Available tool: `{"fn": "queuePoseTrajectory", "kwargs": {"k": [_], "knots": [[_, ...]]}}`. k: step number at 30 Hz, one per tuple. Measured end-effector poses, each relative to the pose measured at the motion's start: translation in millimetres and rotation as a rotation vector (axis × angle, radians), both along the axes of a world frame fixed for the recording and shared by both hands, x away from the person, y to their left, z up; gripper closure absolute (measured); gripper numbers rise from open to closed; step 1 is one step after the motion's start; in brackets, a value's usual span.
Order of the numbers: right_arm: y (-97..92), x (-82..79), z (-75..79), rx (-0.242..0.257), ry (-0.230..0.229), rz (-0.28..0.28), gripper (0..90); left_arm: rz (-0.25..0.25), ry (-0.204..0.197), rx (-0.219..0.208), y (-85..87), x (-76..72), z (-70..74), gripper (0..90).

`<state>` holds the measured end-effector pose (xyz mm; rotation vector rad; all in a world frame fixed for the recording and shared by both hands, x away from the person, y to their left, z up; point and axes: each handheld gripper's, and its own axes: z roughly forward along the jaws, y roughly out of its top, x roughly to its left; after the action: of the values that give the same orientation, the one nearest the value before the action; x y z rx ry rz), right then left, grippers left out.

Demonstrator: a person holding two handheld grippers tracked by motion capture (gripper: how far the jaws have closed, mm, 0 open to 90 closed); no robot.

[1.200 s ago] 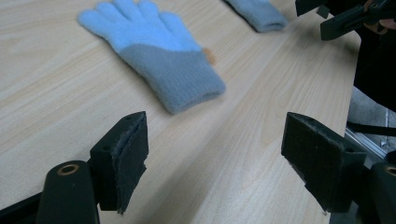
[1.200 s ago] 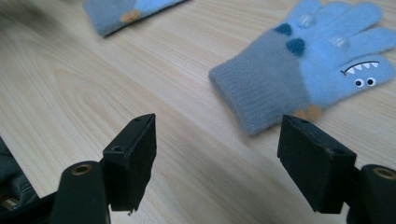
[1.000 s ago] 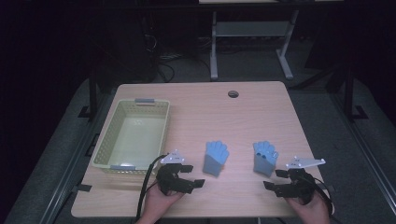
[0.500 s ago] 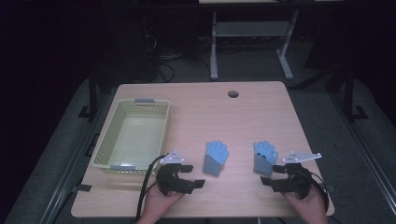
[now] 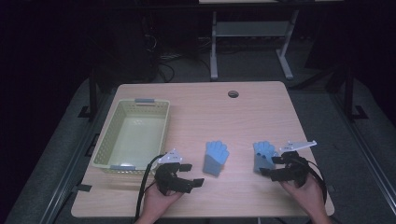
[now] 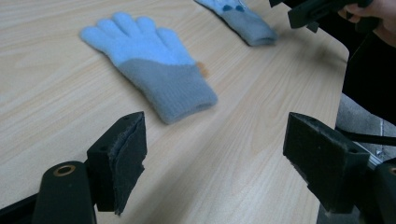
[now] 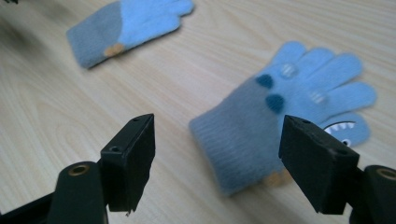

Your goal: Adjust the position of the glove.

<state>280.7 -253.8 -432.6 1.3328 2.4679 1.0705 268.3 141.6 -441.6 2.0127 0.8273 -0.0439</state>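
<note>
Two blue knit gloves with grey cuffs lie flat on the wooden table [image 5: 201,107]. The left glove [image 5: 215,157] [image 6: 149,70] is just ahead of my left gripper [image 5: 192,175] [image 6: 217,140], whose jaws stand wide open and empty a short way from its cuff. The right glove [image 5: 263,153] [image 7: 289,102] has dark dots and a toothy mouth pattern. My right gripper [image 5: 270,166] [image 7: 217,135] is open, with its jaws on either side of that glove's cuff and no contact visible. The right gripper view also has the left glove [image 7: 126,23] farther off.
A pale green plastic basket [image 5: 108,135] stands empty at the table's left, close behind my left hand. A round cable hole [image 5: 233,94] is near the far edge. The table's right edge runs close to my right hand. The left gripper view shows the right gripper [image 6: 317,11] beyond the far glove [image 6: 243,18].
My right gripper has moved left and forward, closing in on the right glove's cuff. The left gripper and both gloves have stayed where they were.
</note>
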Motion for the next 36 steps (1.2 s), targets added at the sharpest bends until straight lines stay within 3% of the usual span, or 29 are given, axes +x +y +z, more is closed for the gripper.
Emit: {"fn": "queuePoseTrajectory", "kwargs": {"k": [2,13,20,29,31,36], "knots": [[-0.3,4.5,1.6,-0.005,0.002,-0.003,26.9,0.002,0.016,-0.013,0.9,1.0,-0.7,20.8],[5.7,26.6,7.4,-0.066,0.032,-0.01,32.6,0.005,0.007,-0.015,2.4,0.9,0.7,20.8],[8.5,40.5,4.1,-0.11,0.066,-0.024,39.0,0.005,0.01,-0.014,3.4,1.5,1.1,20.8],[3.9,51.5,-1.5,-0.114,0.12,-0.033,46.1,0.01,0.02,-0.028,3.9,2.5,-0.1,21.0],[4.4,54.4,-5.5,-0.13,0.146,-0.034,48.7,0.009,0.02,-0.031,4.4,2.6,0.1,21.0],[8.6,57.5,-11.1,-0.169,0.164,-0.016,53.5,0.003,0.014,-0.031,5.5,3.5,0.0,21.1]]}}
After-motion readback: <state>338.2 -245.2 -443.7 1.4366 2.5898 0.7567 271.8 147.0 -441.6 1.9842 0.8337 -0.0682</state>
